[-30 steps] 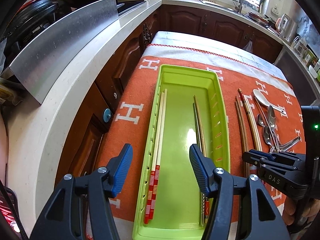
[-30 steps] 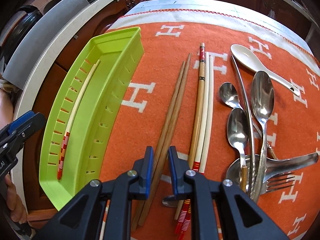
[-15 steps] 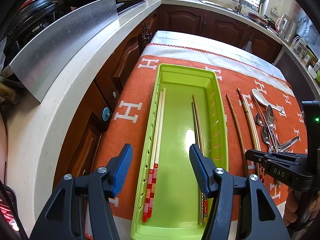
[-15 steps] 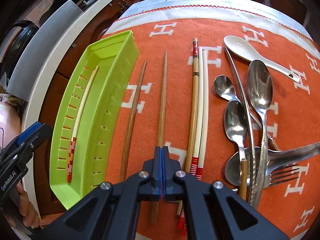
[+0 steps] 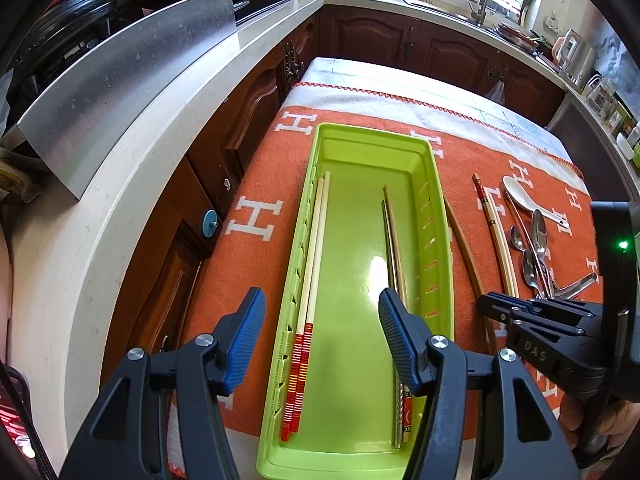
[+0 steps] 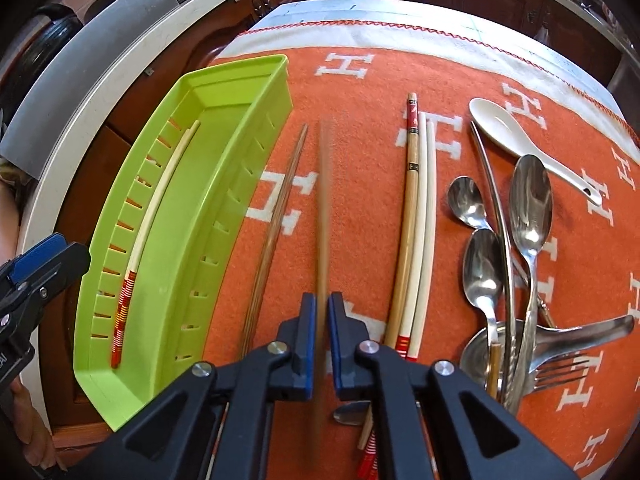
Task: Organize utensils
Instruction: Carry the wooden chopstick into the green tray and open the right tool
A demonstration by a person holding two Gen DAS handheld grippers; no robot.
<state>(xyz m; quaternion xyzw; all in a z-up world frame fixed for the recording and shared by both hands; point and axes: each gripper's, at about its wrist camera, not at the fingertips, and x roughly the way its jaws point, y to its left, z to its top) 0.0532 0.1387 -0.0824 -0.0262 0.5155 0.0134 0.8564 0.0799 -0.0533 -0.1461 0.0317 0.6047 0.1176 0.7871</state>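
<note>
A green tray (image 5: 436, 216) lies lengthwise on the orange cloth. It holds a cream pair of chopsticks with red-striped ends (image 5: 314, 264) on its left and a darker pair (image 5: 394, 248) on its right. My left gripper (image 5: 320, 300) hangs open above the tray's near half, with nothing between its fingers. My right gripper (image 6: 322, 312) is right of the tray. It is pinching one brown chopstick (image 6: 324, 200), which is blurred and points away, and its jaws are opening a little. The other brown chopstick (image 6: 280, 220) lies on the cloth beside the tray (image 6: 240, 152).
Right of the brown chopsticks lie cream chopsticks (image 6: 422, 220), several steel spoons (image 6: 532, 200), a white ceramic spoon (image 6: 504, 128) and a fork (image 6: 560, 376). A white counter (image 5: 120, 184) with wooden cabinets runs along the left. A person's hand (image 5: 612, 420) holds the right gripper.
My right gripper closed on one brown chopstick, and the brown pair split apart. Its pads now stand slightly wider and the chopstick is blurred. The left gripper stayed still.
</note>
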